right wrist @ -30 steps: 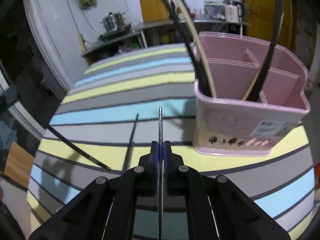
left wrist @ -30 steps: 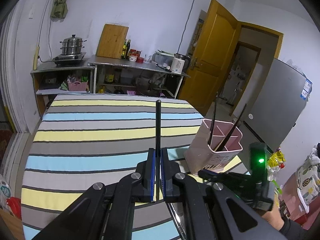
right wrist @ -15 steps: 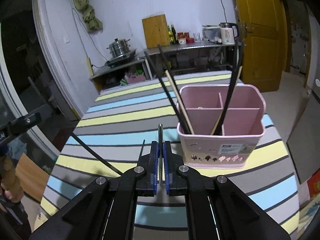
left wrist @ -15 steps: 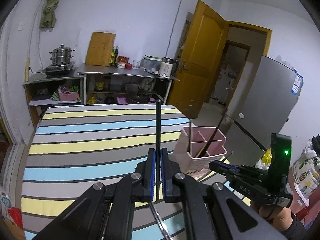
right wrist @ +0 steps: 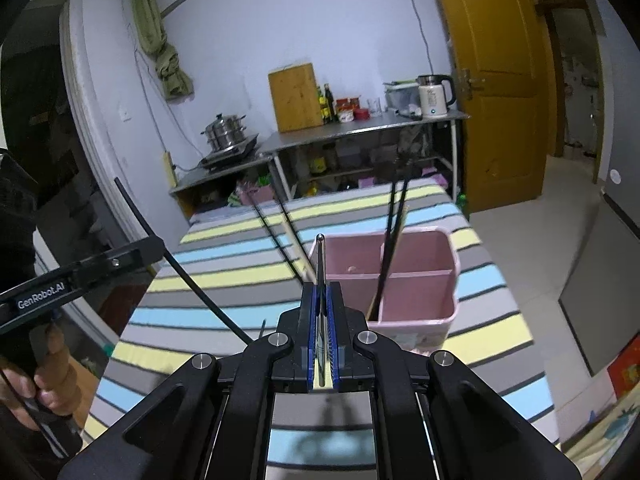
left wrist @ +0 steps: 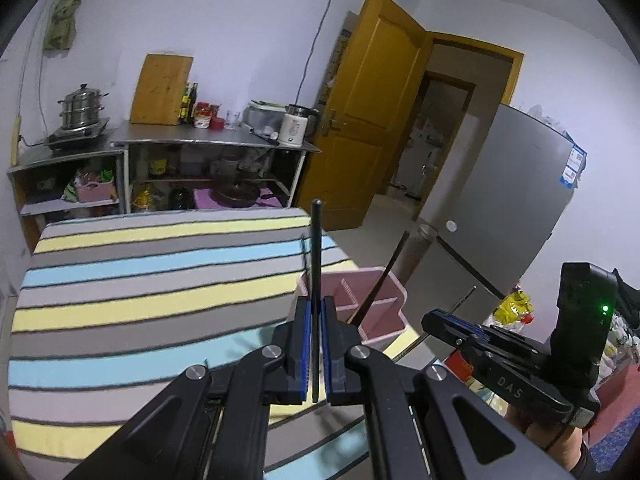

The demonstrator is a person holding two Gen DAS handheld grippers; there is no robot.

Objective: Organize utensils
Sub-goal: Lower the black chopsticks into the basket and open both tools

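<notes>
The pink plastic utensil holder with inner dividers [right wrist: 404,280] stands on the table covered in a grey, yellow and blue striped cloth [right wrist: 224,276], just ahead of and slightly right of the right gripper [right wrist: 320,316]. Several thin black chopsticks [right wrist: 394,240] lean in its compartments, along with one pale wooden stick [right wrist: 297,252] at its left wall. Small printed figures show on the holder's front wall, too blurred to read.

The right gripper's blue-padded jaws are closed on a slim silvery metal chopstick [right wrist: 321,264], which points forward with its rounded tip over the holder's near-left rim. In the left wrist view the same gripper [left wrist: 434,320] sits to the right, the metal stick projecting from it; its black body bears the letters "DAS" and a lit green lamp.

The left gripper [left wrist: 316,344] is clamped on a black chopstick [left wrist: 316,272] that stands straight up between its blue pads, with the pink holder [left wrist: 376,304] just behind and to the right. From the right wrist view, the left gripper [right wrist: 152,248] appears at far left, well apart from the holder, marked "GenRobot.AI", with the person's left hand [right wrist: 44,384] on its handle and the black stick slanting down through it.

Beyond the table stands a steel counter [left wrist: 208,144] with a wooden cutting board [left wrist: 162,90], a white kettle [left wrist: 294,130] and a steamer pot [left wrist: 82,106]. A grey refrigerator [left wrist: 500,208] to the right carries a blue-and-white label, illegible.
</notes>
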